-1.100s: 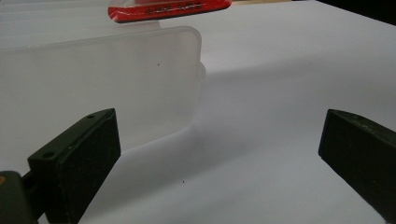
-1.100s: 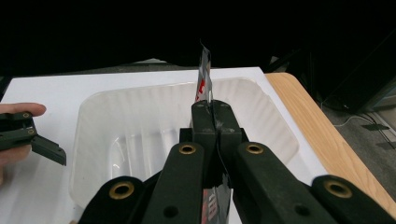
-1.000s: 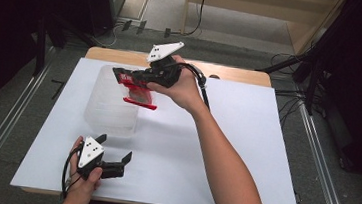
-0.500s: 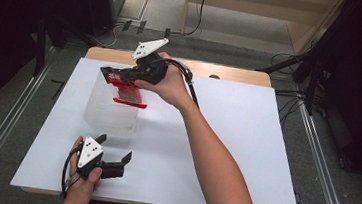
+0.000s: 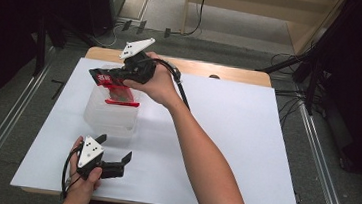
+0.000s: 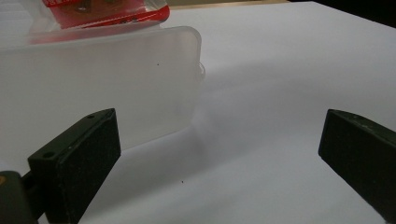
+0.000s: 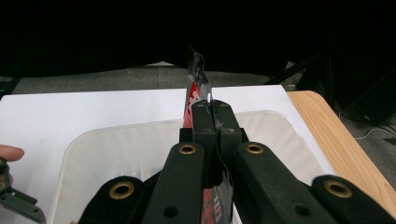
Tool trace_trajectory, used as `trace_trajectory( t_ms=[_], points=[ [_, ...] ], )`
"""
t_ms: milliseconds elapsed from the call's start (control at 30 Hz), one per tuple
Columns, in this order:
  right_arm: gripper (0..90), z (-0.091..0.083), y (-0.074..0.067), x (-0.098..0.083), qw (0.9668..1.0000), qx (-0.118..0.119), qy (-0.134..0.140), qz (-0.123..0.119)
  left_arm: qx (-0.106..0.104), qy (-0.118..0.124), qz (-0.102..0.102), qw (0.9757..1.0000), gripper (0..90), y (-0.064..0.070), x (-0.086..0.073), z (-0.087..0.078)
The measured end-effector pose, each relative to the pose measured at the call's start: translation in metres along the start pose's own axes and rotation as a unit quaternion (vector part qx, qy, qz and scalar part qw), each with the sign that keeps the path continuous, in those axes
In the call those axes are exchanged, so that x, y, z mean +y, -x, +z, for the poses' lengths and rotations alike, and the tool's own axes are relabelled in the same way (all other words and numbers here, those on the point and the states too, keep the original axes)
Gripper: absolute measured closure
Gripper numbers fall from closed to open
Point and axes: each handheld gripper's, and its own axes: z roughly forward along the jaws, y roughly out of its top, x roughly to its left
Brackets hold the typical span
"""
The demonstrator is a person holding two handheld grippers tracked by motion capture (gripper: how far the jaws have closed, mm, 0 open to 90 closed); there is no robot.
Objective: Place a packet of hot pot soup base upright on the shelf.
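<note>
I am holding the red packet (image 5: 119, 91) clamped in my right gripper (image 5: 102, 77), hanging over the translucent plastic tub (image 5: 109, 120) on the white tabletop (image 5: 246, 138). My left gripper (image 5: 114, 148) is resting wide open with nothing in it, just beside the tub's near wall.

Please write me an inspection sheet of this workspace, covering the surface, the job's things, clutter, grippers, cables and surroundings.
Surface: white board laid over a wooden table.
Job's things: red snack packet held above a translucent plastic container, which stands open-topped on the board.
Clutter: nothing seen.
Grippers: right gripper shut on the packet, over the container; left gripper open, holding nothing, near the container's front side.
Cables: a black cable trails from the right gripper; another loops by the left hand; more lie on the floor.
Surroundings: grey floor, metal rails beside the table, dark equipment behind.
</note>
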Motion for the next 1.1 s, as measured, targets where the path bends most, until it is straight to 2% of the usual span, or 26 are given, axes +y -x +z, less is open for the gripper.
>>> trace_trajectory(
  t_ms=[367, 533, 800, 1100],
  points=[
    [90.0, 0.012, -0.001, -0.005, 1.0, -0.002, 0.002, 0.006, 0.0, 0.001, 0.0, 1.0, 0.0, 0.0, 0.0, 0.0],
    [90.0, 0.014, -0.002, -0.011, 0.9999, 0.001, -0.008, 0.009, 0.0, 0.0, 0.0, 1.0, 0.0, 0.0, 0.0, 0.0],
    [90.0, 0.01, -0.001, -0.016, 0.9996, -0.005, 0.005, 0.025, 0.001, -0.001, 0.0, 1.0, 0.0, 0.0, 0.0, 0.0],
    [90.0, 0.025, -0.009, -0.012, 0.9997, -0.009, 0.01, 0.022, 0.0, 0.0, 0.0, 1.0, 0.0, 0.0, 0.0, 0.0]
  ],
)
